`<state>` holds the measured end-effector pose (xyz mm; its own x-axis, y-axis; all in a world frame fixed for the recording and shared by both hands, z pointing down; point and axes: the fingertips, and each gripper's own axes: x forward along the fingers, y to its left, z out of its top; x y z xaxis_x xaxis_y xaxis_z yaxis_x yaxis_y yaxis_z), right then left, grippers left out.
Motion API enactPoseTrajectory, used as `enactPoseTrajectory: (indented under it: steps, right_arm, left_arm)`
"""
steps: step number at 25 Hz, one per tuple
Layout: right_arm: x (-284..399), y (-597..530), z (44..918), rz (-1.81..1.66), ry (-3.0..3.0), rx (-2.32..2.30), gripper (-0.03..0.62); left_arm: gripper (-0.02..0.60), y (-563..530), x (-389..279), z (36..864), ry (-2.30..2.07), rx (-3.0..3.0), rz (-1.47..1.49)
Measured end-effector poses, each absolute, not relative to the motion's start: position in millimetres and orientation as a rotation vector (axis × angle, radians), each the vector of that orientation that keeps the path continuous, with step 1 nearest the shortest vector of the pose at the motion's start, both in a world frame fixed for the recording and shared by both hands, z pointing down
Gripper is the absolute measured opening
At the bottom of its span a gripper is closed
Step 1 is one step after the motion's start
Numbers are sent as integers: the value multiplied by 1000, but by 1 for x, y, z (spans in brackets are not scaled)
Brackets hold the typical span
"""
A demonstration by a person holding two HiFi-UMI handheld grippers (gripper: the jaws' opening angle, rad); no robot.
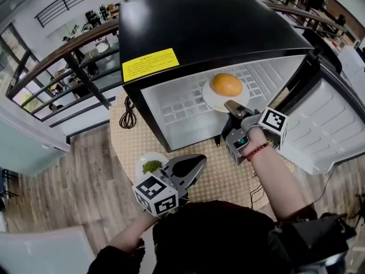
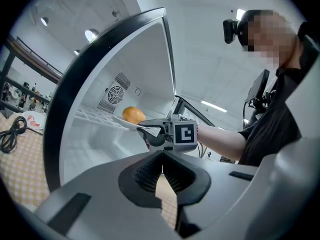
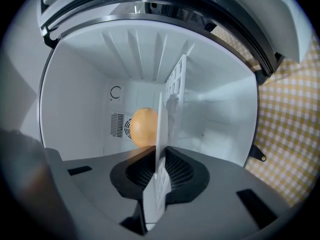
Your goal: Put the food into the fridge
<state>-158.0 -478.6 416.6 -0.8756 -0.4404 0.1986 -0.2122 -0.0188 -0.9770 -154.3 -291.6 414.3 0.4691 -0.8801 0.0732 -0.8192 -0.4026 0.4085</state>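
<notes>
**Plate with the orange food inside the open fridge**

From the head view, the black fridge point(image 1: 205, 33) stands on a checked cloth point(image 1: 228, 178) with its fridge door point(image 1: 333, 124) swung open to the right. The right gripper point(image 1: 234, 108) reaches into the compartment. Its jaws are closed on the near rim of a white plate point(image 1: 212, 99) that carries the round orange food point(image 1: 226, 84). The plate lies over the wire shelf point(image 1: 182, 110), right of the middle. Whether it rests on the shelf or hangs just above it I cannot tell.

Only this view shows a second plate point(image 1: 149, 160) with something green on it, on the cloth near the fridge's left front corner. The left gripper point(image 1: 197, 164) is just beside it, to the right. It also shows a yellow label point(image 1: 150, 64) on the fridge top.

The right gripper view adds the grip itself: the plate point(image 3: 160, 149) stands edge-on between the ribbed pads, which press on both of its faces. The food point(image 3: 144, 126) sits beyond, in front of a vent grille point(image 3: 117, 125) on the far wall.

The left gripper view shows that gripper's jaws meeting, with nothing between them. It also catches the right gripper point(image 2: 150, 134) from the side, with a person behind it at the right.

The food point(image 2: 133, 115) is smooth, rounded and evenly orange, with a faint sheen on top.
</notes>
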Motion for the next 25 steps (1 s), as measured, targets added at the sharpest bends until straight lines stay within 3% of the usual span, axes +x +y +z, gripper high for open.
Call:
enactPoseTrajectory:
  steps: [16,21,25]
  right_arm:
    - [-170,-480,412,-1938,2256,-799,64]
    - [-176,-482,403,-1868,2341,-846,140]
    - [-180,-480,400,-1848,2370,-866,166]
  left_arm:
    - [14,-284,-156,419,-1445,2303,-234]
    - [14,-282,-158,420,-1450,2297,-244]
    - [14,-279,-157,419,-1450,2300,-248]
